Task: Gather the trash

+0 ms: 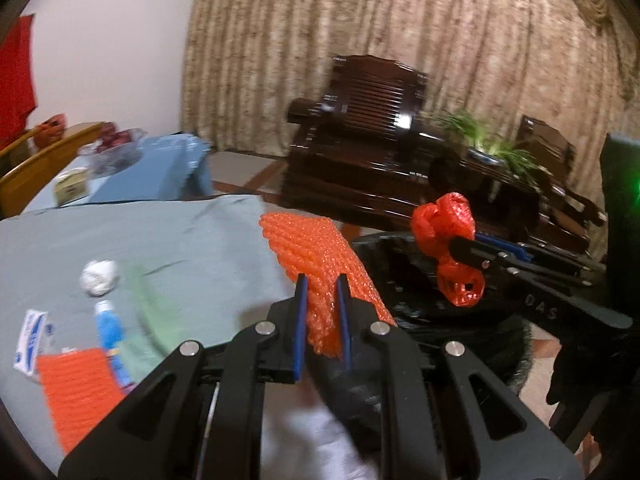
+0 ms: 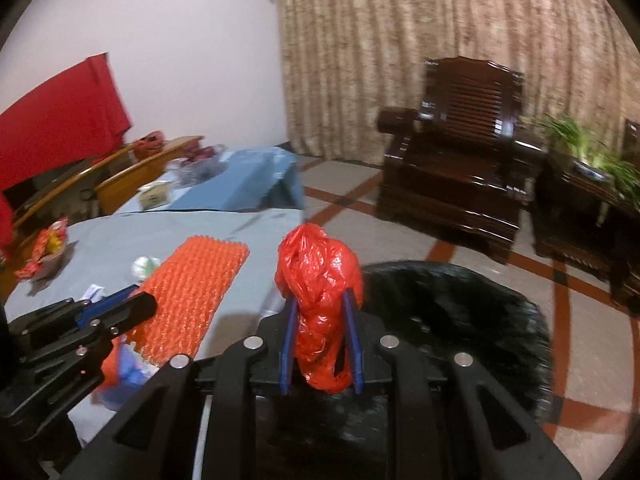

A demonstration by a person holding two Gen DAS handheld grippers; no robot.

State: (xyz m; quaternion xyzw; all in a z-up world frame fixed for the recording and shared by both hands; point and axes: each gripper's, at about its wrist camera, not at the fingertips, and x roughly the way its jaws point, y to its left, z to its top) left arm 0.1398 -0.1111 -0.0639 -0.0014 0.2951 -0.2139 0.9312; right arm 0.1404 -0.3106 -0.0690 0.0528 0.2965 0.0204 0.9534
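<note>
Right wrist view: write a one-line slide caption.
Right gripper shut on a crumpled red plastic bag, held beside the black-lined bin.

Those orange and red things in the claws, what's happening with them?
A person is tidying rubbish off the table. The left gripper pinches an orange bubble-wrap sheet, and the right gripper grips a crumpled red plastic bag. Both are held near the black-lined trash bin; a paper ball waits on the table.
</note>
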